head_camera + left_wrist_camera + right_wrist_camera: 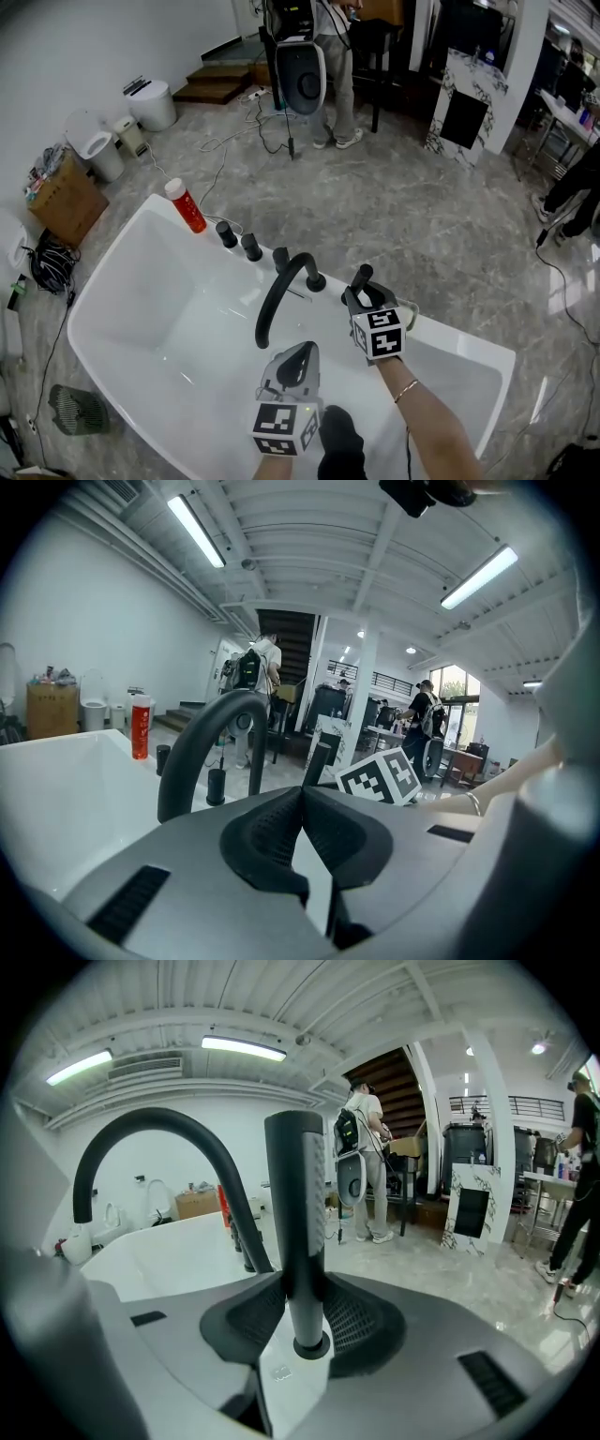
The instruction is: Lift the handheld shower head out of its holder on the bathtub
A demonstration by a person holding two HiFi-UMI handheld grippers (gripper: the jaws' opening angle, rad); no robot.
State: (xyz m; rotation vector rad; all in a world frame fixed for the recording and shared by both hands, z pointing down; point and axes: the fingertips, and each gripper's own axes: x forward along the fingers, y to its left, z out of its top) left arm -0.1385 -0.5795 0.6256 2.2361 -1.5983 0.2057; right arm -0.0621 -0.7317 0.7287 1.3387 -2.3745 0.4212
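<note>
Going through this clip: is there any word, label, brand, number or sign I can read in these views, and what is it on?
No text can be quoted from any view.
Red bottle: the label print is too small to read.
Marker cubes: black-and-white square patterns only, no letters or numbers.
Cardboard box: no print can be made out.
</note>
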